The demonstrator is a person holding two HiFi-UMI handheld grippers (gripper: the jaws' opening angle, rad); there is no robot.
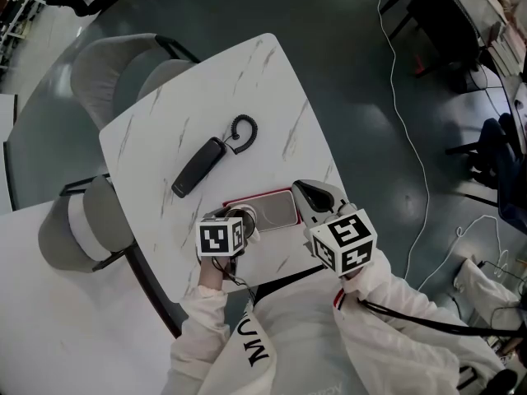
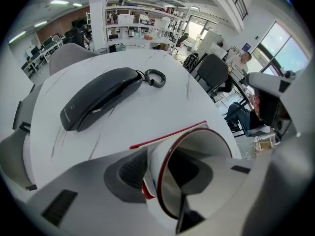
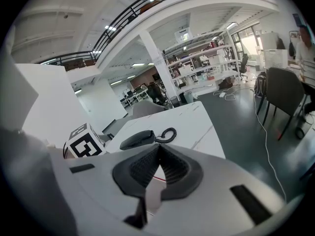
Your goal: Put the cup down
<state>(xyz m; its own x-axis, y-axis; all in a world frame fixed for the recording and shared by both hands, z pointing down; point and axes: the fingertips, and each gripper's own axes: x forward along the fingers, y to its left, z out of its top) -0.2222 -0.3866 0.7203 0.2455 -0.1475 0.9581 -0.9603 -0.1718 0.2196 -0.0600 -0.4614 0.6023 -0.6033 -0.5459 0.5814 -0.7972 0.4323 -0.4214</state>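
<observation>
A white cup [image 1: 245, 218] with a red rim is at the left end of a flat red-edged tray [image 1: 276, 208] on the white marble table [image 1: 165, 122]. My left gripper [image 1: 240, 220] points steeply down over it. In the left gripper view the cup [image 2: 206, 141] shows its open mouth between the jaws of the left gripper [image 2: 189, 181], which stand wide on either side of it; the gripper is open. My right gripper [image 1: 301, 188] hovers over the tray's right end. Its jaws meet at the tips in the right gripper view [image 3: 158, 154], shut with nothing between them.
A dark phone handset [image 1: 198, 167] with a coiled cord [image 1: 243, 130] lies mid-table, beyond the tray. Grey chairs stand at the far left corner [image 1: 115, 72] and the left side [image 1: 78, 229]. A white cable [image 1: 403, 113] runs across the floor on the right.
</observation>
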